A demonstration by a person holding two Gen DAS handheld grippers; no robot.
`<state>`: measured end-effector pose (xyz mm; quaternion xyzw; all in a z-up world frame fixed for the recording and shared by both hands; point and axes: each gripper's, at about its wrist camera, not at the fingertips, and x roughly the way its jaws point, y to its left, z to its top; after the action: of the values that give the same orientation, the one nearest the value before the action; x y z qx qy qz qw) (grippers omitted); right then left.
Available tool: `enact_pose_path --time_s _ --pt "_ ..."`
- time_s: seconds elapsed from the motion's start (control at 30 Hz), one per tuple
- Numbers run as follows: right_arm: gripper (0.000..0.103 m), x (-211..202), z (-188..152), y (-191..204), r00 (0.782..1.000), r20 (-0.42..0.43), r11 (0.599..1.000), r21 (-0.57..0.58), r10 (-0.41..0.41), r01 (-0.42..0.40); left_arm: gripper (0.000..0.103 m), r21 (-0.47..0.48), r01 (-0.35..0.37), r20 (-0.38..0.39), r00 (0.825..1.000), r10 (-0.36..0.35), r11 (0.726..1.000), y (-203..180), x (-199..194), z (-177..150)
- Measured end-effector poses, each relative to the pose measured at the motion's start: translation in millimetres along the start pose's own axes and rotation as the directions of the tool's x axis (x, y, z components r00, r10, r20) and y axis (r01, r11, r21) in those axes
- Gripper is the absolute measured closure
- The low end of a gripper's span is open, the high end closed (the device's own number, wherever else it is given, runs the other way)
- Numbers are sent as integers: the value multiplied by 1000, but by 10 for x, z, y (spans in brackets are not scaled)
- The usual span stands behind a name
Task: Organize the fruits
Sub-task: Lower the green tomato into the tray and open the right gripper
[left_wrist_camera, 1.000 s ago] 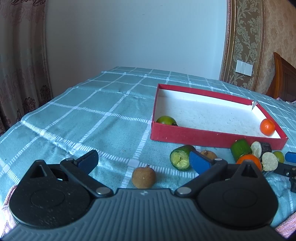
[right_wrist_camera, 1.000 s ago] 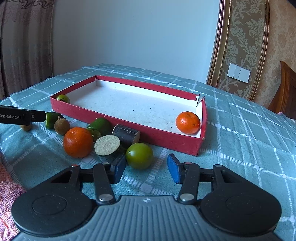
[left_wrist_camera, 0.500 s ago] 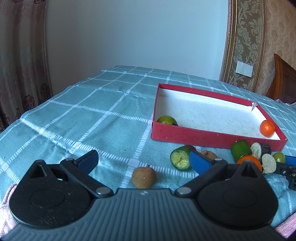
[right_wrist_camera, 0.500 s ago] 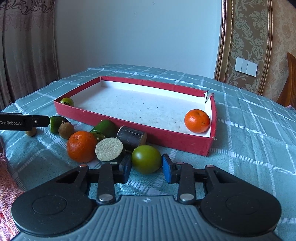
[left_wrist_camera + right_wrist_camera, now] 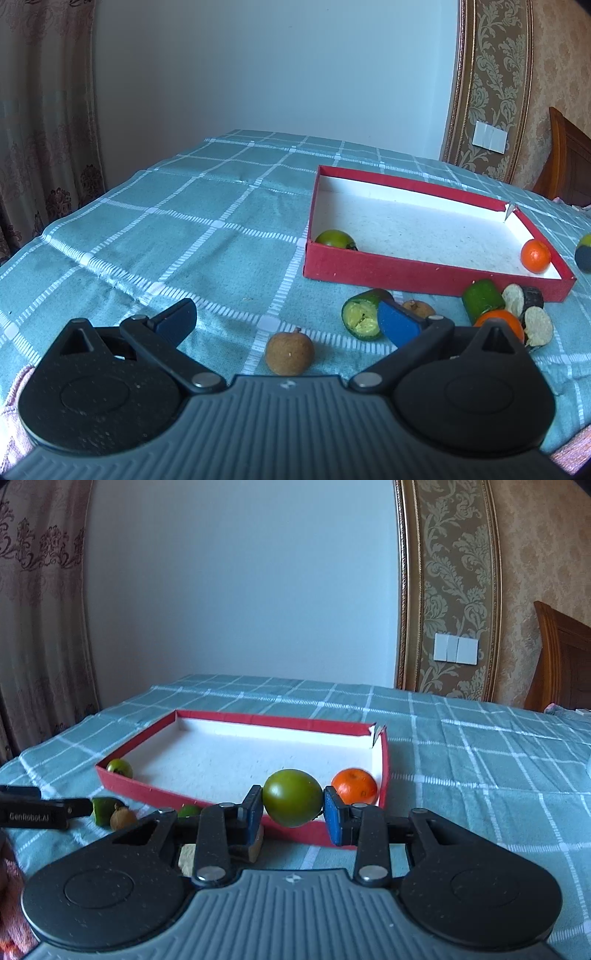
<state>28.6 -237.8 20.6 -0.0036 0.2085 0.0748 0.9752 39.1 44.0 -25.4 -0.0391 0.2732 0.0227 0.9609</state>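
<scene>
My right gripper (image 5: 292, 808) is shut on a round green fruit (image 5: 292, 797), lifted off the cloth in front of the red box (image 5: 207, 802). That held fruit shows at the right edge of the left wrist view as a green fruit (image 5: 585, 242). The box holds an orange (image 5: 354, 785) in its near right corner and a small green fruit (image 5: 120, 768) in its near left corner. My left gripper (image 5: 286, 320) is open and low over the cloth, with a brown round fruit (image 5: 290, 352) between its fingers, untouched.
On the checked teal cloth in front of the box lie a cut cucumber piece (image 5: 361, 318), another green piece (image 5: 482, 300), an orange (image 5: 499, 323), a dark cut piece (image 5: 532, 300) with pale faces and a small brown fruit (image 5: 417, 308). A wooden chair (image 5: 561, 657) stands at the right.
My right gripper's jaws closed on the green fruit and rose with it toward the box. The left gripper has stayed where it was.
</scene>
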Motion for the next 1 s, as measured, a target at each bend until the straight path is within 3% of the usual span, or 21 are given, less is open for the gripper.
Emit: enact_pose_path --time_s 0.2,0.43,1.0 --pt "69 290 160 -117 999 -13 998 41 -43 43 0 -4 -1 -2 1000 1 1000 9 2 3" --pt "69 587 89 -137 996 -67 996 63 -64 69 0 -10 8 -8 1000 -8 1000 24 13 5" --pt "67 688 -47 -235 992 -104 989 117 -77 89 0 -18 12 -13 1000 -13 1000 40 22 9"
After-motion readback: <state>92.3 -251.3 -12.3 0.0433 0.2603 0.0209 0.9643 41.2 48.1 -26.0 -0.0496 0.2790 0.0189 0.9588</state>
